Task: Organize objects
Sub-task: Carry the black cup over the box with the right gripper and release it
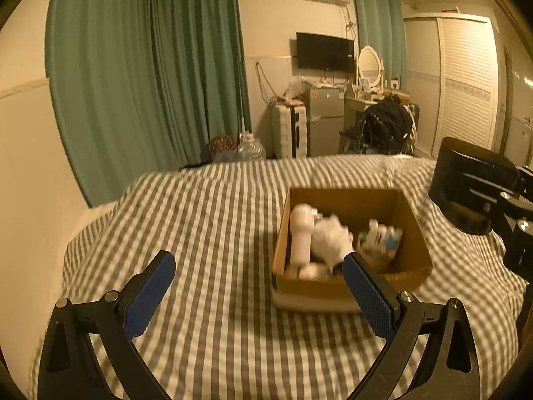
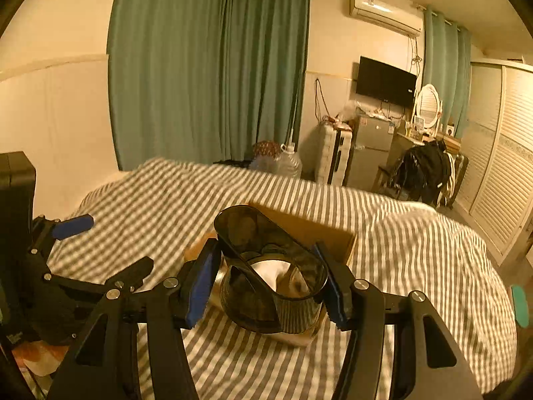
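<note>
An open cardboard box (image 1: 409, 233) sits on the striped bed and holds a white bottle (image 1: 301, 233), a white crumpled item (image 1: 331, 238) and a pack of small bottles (image 1: 379, 236). My left gripper (image 1: 258, 295) is open and empty, just left of and in front of the box. My right gripper (image 2: 269, 283) is shut on a dark translucent plastic container (image 2: 266, 266), held over the box (image 2: 319, 230). The left gripper also shows in the right wrist view (image 2: 71, 226), and the right gripper's black body shows at the right edge of the left wrist view (image 1: 479, 186).
The bed has a grey and white striped cover (image 1: 206, 220). Beyond it stand green curtains (image 1: 150, 66), a large water jug (image 1: 250, 148), a small fridge (image 1: 324, 120), a chair with dark clothes (image 1: 388, 123) and a louvred wardrobe (image 1: 466, 83).
</note>
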A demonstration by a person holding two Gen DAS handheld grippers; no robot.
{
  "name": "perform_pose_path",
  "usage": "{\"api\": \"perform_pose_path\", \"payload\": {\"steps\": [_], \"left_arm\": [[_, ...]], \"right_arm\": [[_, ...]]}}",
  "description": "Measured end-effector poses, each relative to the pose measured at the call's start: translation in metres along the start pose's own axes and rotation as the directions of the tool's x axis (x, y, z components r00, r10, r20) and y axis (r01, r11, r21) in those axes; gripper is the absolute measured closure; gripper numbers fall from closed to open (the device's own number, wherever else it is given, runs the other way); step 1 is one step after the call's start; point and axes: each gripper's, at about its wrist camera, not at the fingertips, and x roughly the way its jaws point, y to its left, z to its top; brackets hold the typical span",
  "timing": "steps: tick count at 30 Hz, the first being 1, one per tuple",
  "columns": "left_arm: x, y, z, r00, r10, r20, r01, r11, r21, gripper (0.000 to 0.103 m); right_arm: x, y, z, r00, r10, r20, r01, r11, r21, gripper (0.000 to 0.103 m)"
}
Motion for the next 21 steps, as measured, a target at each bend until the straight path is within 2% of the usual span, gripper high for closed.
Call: {"api": "perform_pose_path", "payload": {"steps": [5,9,14,21], "left_arm": [[0.024,-0.008,0.035,1.0,-0.006,0.026,0.005,1.0,0.018,0.0],[0.055,-0.014,0.051,0.999,-0.033,0.01,0.033,0.999,-0.002,0.0],[0.1,-0.031,0.056,0.999,-0.052,-0.007,0.052,0.998,0.034,0.0],[0.155,-0.049,0.042,0.993,-0.086,-0.079,0.09,0.995,0.05,0.0]], "right_arm": [[0.02,-0.015,0.031,1.0,-0.006,0.028,0.006,1.0,0.02,0.047],[0.049,-0.03,0.048,1.0,-0.002,0.015,0.001,0.999,0.038,0.047],[0.095,-0.046,0.054,1.0,0.002,-0.019,-0.002,0.999,0.043,0.047],[0.161,-0.082,0.043,0.995,0.004,-0.097,0.007,0.994,0.108,0.047]]}}
